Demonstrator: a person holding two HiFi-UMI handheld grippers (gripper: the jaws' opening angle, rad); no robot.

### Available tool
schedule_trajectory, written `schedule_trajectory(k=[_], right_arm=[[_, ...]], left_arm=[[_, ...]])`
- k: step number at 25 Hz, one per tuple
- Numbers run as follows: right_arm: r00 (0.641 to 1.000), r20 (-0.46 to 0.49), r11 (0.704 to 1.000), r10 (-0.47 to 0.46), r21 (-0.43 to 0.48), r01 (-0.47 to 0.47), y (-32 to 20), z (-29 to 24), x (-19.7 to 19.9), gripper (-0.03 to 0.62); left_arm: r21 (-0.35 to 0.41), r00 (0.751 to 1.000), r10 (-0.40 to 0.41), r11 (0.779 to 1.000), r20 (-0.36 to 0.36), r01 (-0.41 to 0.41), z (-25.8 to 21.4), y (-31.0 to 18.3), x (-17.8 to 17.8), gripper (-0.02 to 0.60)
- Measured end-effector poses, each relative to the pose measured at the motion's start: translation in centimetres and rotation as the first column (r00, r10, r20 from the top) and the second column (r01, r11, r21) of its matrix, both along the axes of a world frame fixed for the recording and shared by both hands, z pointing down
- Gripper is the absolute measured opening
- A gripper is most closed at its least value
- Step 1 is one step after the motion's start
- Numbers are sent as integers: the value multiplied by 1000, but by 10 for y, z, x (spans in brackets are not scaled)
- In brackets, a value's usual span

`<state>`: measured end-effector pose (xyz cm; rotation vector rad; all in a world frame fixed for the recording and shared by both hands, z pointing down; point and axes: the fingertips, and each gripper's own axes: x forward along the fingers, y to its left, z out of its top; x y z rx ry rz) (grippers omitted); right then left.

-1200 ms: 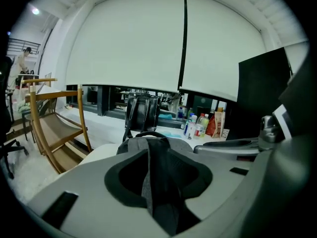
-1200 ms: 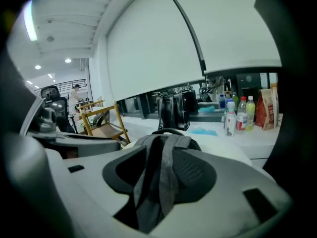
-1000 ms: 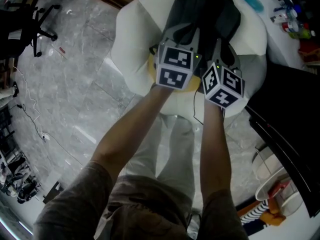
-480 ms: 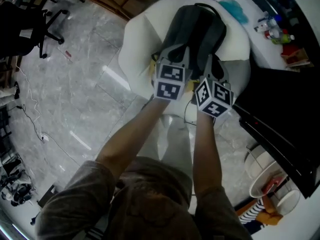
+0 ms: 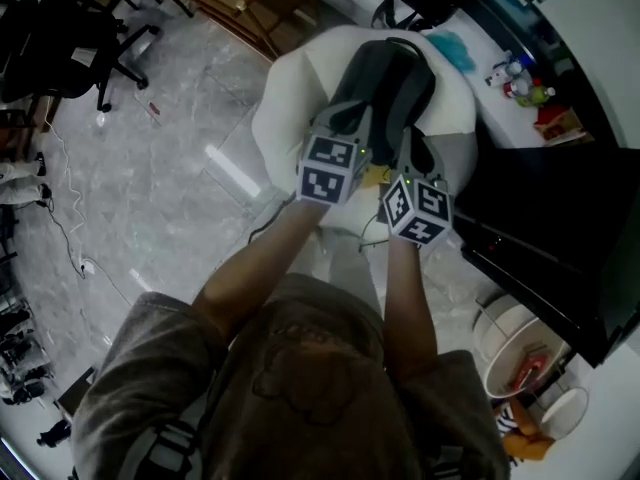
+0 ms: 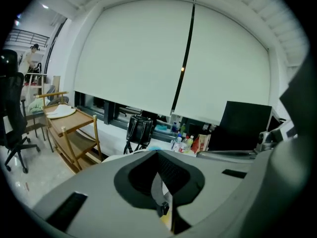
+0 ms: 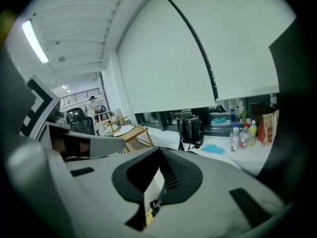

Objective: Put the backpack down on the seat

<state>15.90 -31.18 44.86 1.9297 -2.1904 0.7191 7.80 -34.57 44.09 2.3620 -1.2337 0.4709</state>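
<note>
Firstly, nearest to us in the head view, we see a soft brownish shirt and two bare forearms that reach forward. Each hand carries a gripper of hard grey plastic with a cube of black-and-white square markers. The left cube and the right cube stand just beside each other.

In its own view, the left gripper has its two smooth matte jaws pressed together, with only a thin pale seam between them. A dark rounded hollow surrounds the place where they meet. The right gripper looks the same, jaws closed flat on each other. We can name nothing pinched in either one.

Just beyond the cubes lies the backpack, of dark grey fabric, oblong with a rounded top. It rests on the seat, which is white, wide and rounded like a soft shell. From above, the gripper fronts overlap the near end of the backpack; whether they touch it we cannot tell. A small yellow patch shows between the two grippers, at the near edge of the seat.

Around the seat, the floor is grey polished stone with veins and bright reflections. Farther away we see:
- a black office chair with a star-shaped base
- a wooden trolley with a light frame and flat shelves
- a black bag standing upright
- some plastic bottles
- a flat dark monitor

Behind all of these hang wide pale roller blinds, smooth and matte.
</note>
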Motion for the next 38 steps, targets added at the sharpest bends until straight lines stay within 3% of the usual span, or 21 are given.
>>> schedule_trajectory(k=[6, 14, 20, 24, 27, 38], right_arm=[[991, 35, 990, -128, 71, 126, 32, -60, -17, -2], [959, 52, 950, -278, 165, 266, 68, -118, -21, -2], [924, 28, 902, -382, 228, 367, 100, -151, -37, -2], [894, -22, 855, -448, 282, 435, 121, -176, -54, -2], [876, -53, 821, -480, 326, 469, 131, -193, -62, -2], [890, 4, 831, -456, 361, 424, 127, -201, -57, -2]], left_arm=[[47, 992, 122, 991, -15, -121, -56, 37, -3, 0], [93, 954, 288, 955, -82, -281, -107, 88, 10, 0], [186, 910, 401, 907, -109, -378, -143, 122, 12, 0], [248, 881, 461, 870, -103, -426, -164, 143, 4, 0], [298, 873, 478, 851, -98, -433, -177, 153, -2, 0], [313, 880, 459, 860, -125, -404, -193, 153, -13, 0]])
